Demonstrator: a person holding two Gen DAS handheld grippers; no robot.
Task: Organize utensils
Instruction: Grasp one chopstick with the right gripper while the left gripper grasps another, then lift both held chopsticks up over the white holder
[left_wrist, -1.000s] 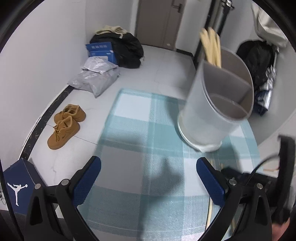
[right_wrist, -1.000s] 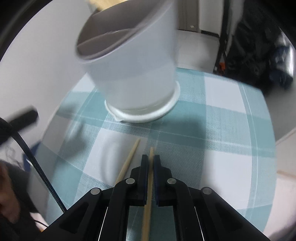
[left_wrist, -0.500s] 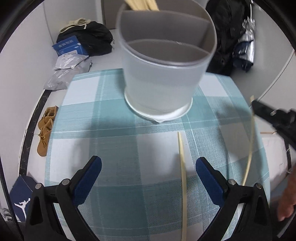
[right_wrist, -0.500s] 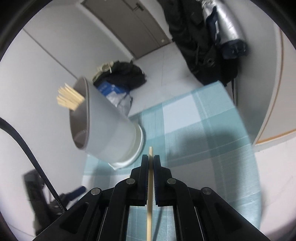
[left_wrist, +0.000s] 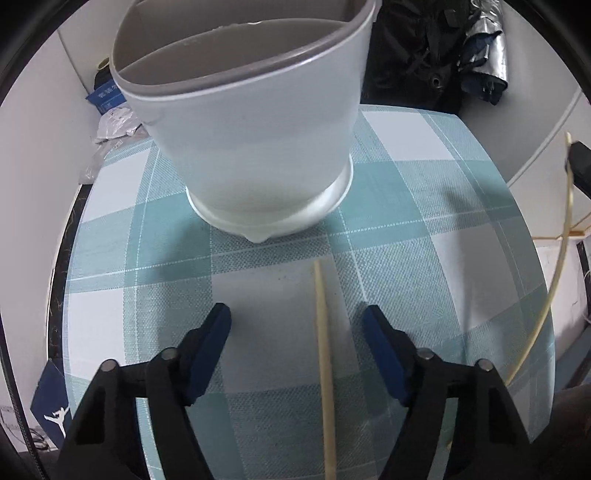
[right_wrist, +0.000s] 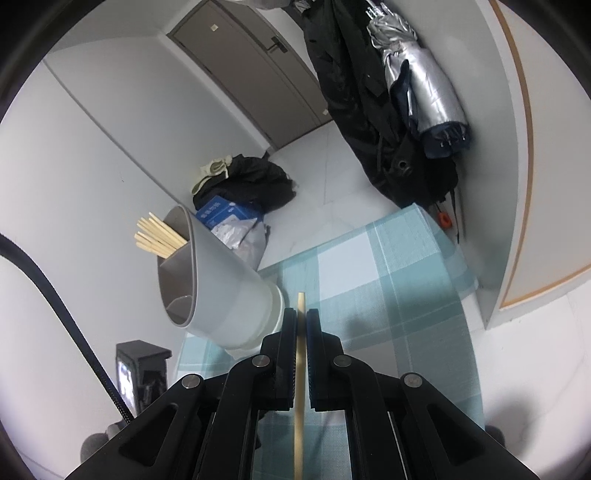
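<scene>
A white utensil holder with a grey divided rim (left_wrist: 255, 140) stands on the round table with a teal checked cloth (left_wrist: 424, 206). It also shows in the right wrist view (right_wrist: 221, 295), with several wooden chopsticks (right_wrist: 159, 236) in one compartment. My left gripper (left_wrist: 297, 325) is open low over the cloth, with one loose chopstick (left_wrist: 323, 354) lying between its fingers. My right gripper (right_wrist: 302, 317) is shut on a chopstick (right_wrist: 300, 369), lifted above the table to the right of the holder. That held chopstick shows at the right edge of the left wrist view (left_wrist: 550, 288).
The table edge curves close on all sides. On the floor beyond lie a black bag (right_wrist: 251, 181), a blue box (right_wrist: 218, 214) and grey parcels. Dark coats and a silver umbrella (right_wrist: 421, 85) hang at the right. A blue shoebox (left_wrist: 51, 406) sits below left.
My left gripper has moved closer to the holder and lower, with the loose chopstick now between its fingers. My right gripper has lifted its chopstick further off the cloth and tilted up.
</scene>
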